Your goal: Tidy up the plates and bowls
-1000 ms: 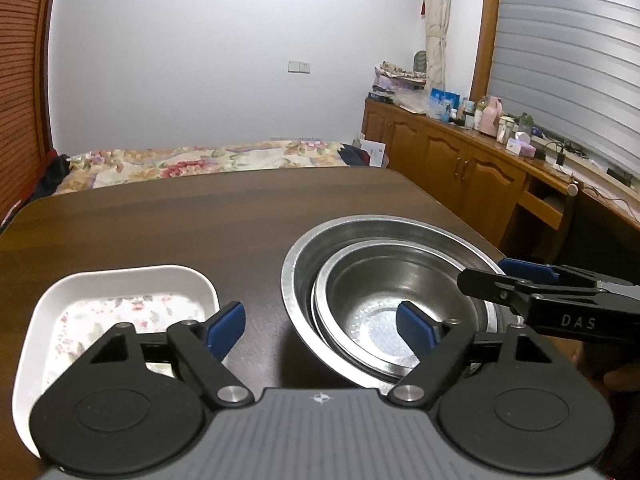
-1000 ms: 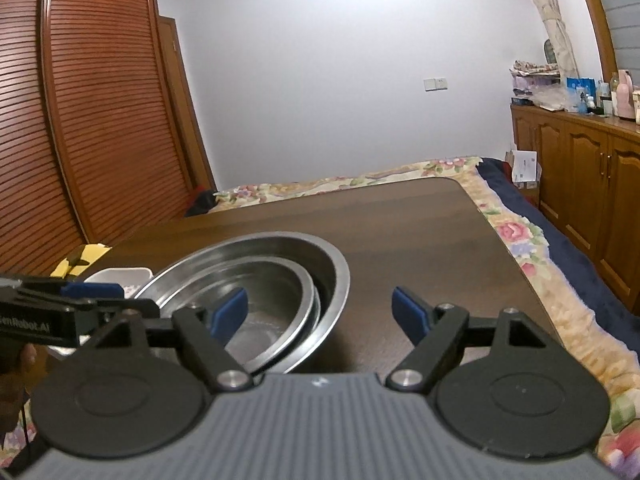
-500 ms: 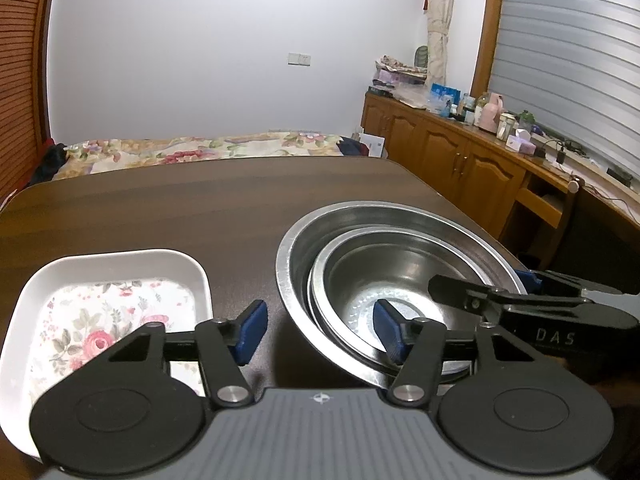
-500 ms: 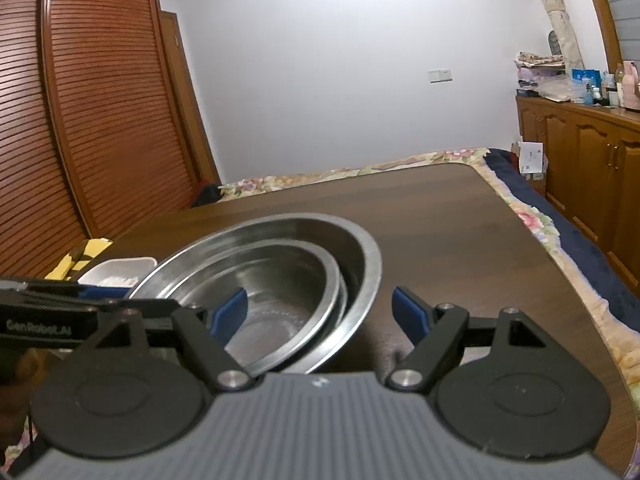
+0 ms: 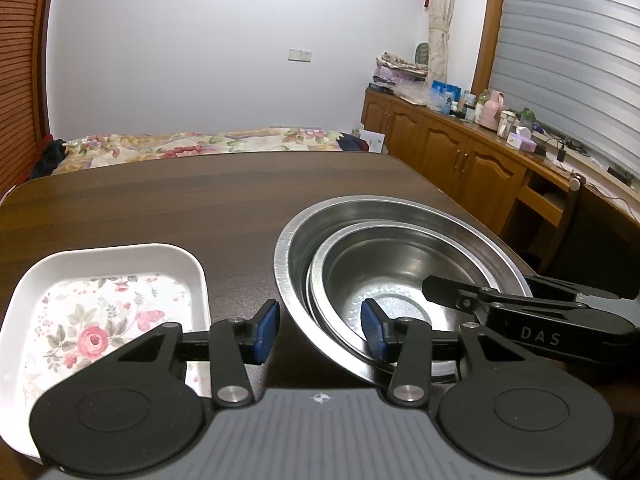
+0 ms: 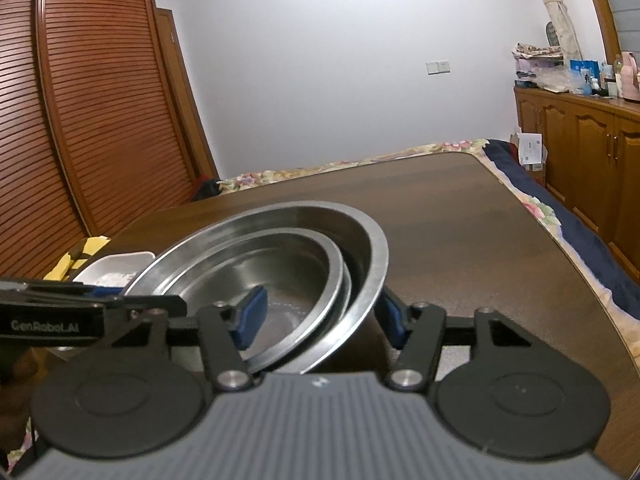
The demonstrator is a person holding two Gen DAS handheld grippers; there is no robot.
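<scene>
Since the earlier frames both grippers have closed in: the left gripper and right gripper, jaws spread, straddle opposite rims of the nested round steel bowls at lower centre, presumably for a two-handed lift beside the white floral rectangular dish.

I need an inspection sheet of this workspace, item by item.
Surface: dark wooden table.
Job's things: steel bowls nested; floral dish to their left, apart.
Clutter: nothing seen on the table; bottles on the sideboard.
Grippers: left claw and right claw open, each straddling the bowls' rim.
Cables: one cable on the sideboard.
Surroundings: bed, wardrobe.
</scene>
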